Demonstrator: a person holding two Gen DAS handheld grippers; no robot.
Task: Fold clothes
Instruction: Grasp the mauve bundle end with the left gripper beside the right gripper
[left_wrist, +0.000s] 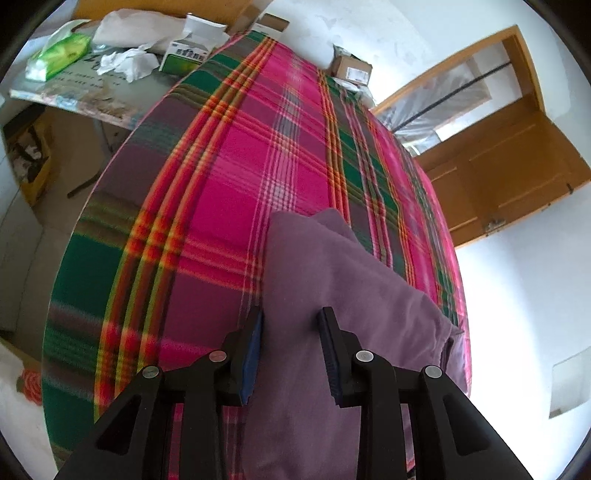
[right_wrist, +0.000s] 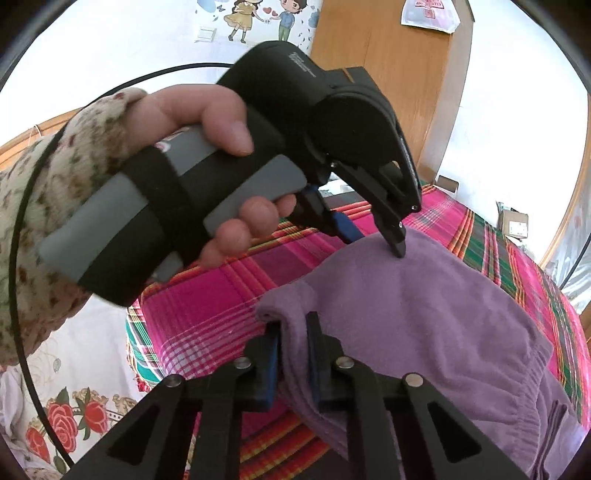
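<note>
A purple fleece garment (left_wrist: 325, 280) lies partly folded on a pink, green and red plaid blanket (left_wrist: 207, 206) that covers the bed. My left gripper (left_wrist: 291, 332) is open with its two fingers set around the garment's near edge. In the right wrist view the same garment (right_wrist: 424, 306) shows an elastic waistband at the lower right. My right gripper (right_wrist: 293, 339) is shut on a fold of the purple cloth near its corner. The left gripper (right_wrist: 376, 236) also shows there, held by a hand, with its fingertips touching the top of the garment.
A cluttered side table (left_wrist: 88, 92) with a green tissue pack (left_wrist: 59, 55) and a small box (left_wrist: 188, 48) stands left of the bed. A cardboard box (left_wrist: 351, 68) sits at the bed's far end. A wooden door (left_wrist: 509, 162) is on the right. A floral sheet (right_wrist: 74, 406) hangs below.
</note>
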